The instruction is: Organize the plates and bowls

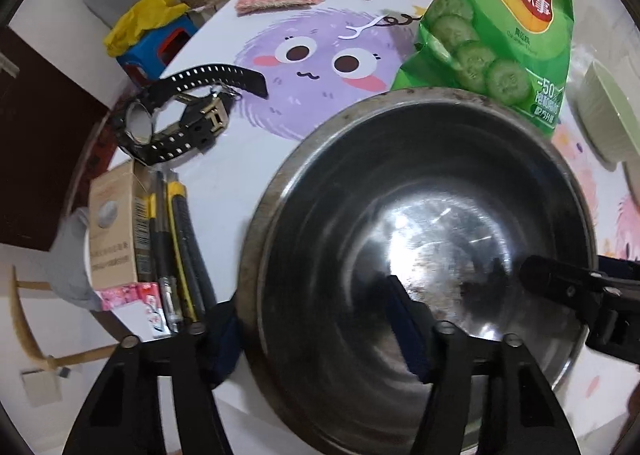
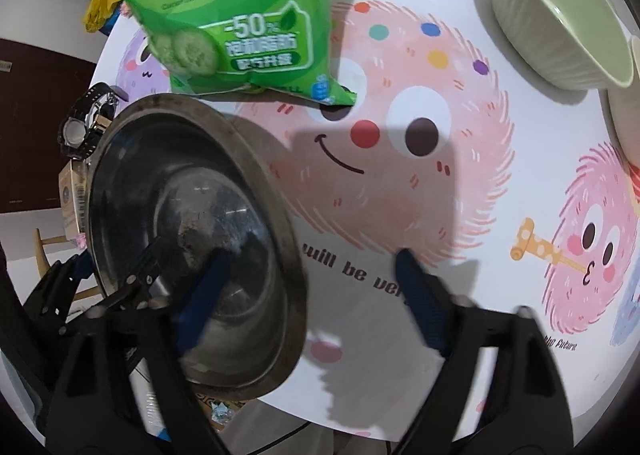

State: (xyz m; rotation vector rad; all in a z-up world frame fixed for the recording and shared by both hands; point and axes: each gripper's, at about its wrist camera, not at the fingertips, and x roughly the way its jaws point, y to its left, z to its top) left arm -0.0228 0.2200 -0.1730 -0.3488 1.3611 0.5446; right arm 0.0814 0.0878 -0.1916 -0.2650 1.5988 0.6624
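Steel bowl (image 1: 424,239) sits near the bench (image 2: 400,295) edge by the chip bag (image 1: 500,15) — left gripper (image 1: 316,315) and right gripper (image 2: 312,287) each straddle its rim, jaws spread, not visibly pinching it.

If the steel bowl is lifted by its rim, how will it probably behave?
The steel bowl looks rigid, so it should not flex. Its shiny surface may be slippery for the pads. It seems thin-walled, likely light for its size, and could tilt if only one side is held.
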